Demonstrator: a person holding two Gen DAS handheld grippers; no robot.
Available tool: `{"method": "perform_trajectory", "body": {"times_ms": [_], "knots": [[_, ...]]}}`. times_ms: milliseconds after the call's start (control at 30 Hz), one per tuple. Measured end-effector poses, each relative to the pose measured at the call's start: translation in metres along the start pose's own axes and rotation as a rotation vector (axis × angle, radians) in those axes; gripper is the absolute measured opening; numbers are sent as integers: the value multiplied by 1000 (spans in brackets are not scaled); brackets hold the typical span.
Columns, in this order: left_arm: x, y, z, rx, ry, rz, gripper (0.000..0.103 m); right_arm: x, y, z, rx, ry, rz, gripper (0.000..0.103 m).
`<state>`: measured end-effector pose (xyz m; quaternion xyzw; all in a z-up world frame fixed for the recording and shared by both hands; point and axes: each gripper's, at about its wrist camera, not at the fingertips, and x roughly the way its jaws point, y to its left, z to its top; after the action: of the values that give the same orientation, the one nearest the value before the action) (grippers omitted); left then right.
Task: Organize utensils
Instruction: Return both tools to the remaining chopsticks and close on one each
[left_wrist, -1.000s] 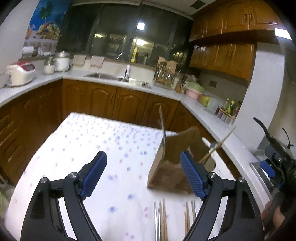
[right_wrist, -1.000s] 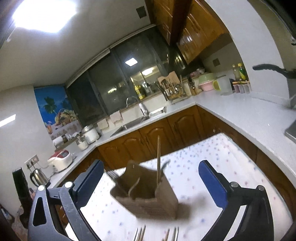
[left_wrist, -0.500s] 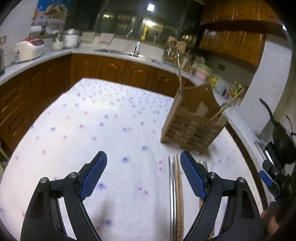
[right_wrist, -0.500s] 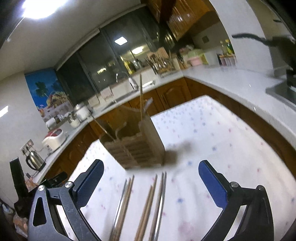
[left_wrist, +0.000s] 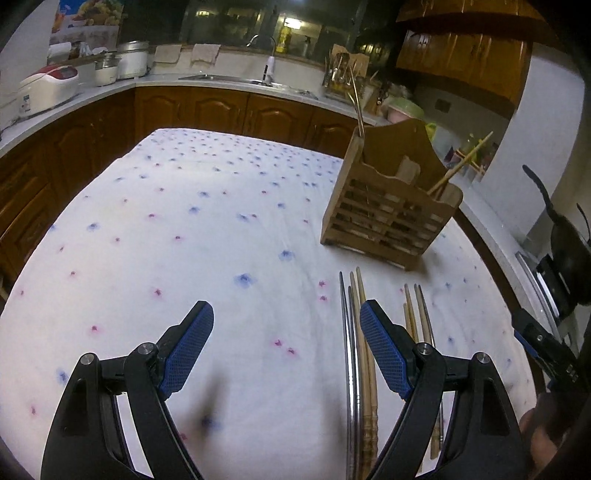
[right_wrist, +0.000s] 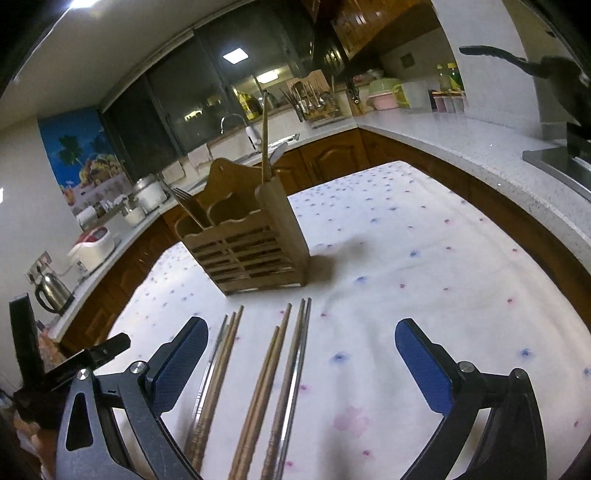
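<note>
Both my grippers held open over the chopsticks on the table

My left gripper (left_wrist: 286, 321) and right gripper (right_wrist: 301, 338) gape wide, gripping nothing. The chopsticks (right_wrist: 280, 373) lie in loose pairs at bottom centre on the flowered tablecloth (right_wrist: 406, 236), apart from the wooden holder (right_wrist: 251, 243) standing upright above them at mid-frame, some utensils already in it.

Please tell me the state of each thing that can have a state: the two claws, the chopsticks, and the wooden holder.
Left claw: open, empty, above the tablecloth.
Right claw: open, empty, over the chopsticks.
Chopsticks: lying flat on the tablecloth, two loose groups.
Wooden holder: upright, partly filled; a few utensils stand in it.
</note>
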<state>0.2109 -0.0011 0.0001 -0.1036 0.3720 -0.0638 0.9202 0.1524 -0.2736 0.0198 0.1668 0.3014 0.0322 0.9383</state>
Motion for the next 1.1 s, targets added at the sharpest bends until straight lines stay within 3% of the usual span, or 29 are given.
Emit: {"method": "perform_trajectory", "body": {"times_ms": [400, 567, 767, 900, 1100], "knots": [[40, -18, 7, 52, 108, 9, 83, 35, -1, -3, -31, 127, -16, 51], [67, -30, 19, 87, 168, 5, 64, 63, 3, 1, -54, 194, -26, 30], [98, -43, 29, 124, 225, 0, 56, 97, 1, 6, -63, 252, -42, 19], [114, -48, 33, 140, 251, 4, 56, 116, 2, 8, -80, 286, -58, 16], [129, -60, 28, 197, 269, 21, 47, 128, 8, 6, -121, 309, -74, 13]]}}
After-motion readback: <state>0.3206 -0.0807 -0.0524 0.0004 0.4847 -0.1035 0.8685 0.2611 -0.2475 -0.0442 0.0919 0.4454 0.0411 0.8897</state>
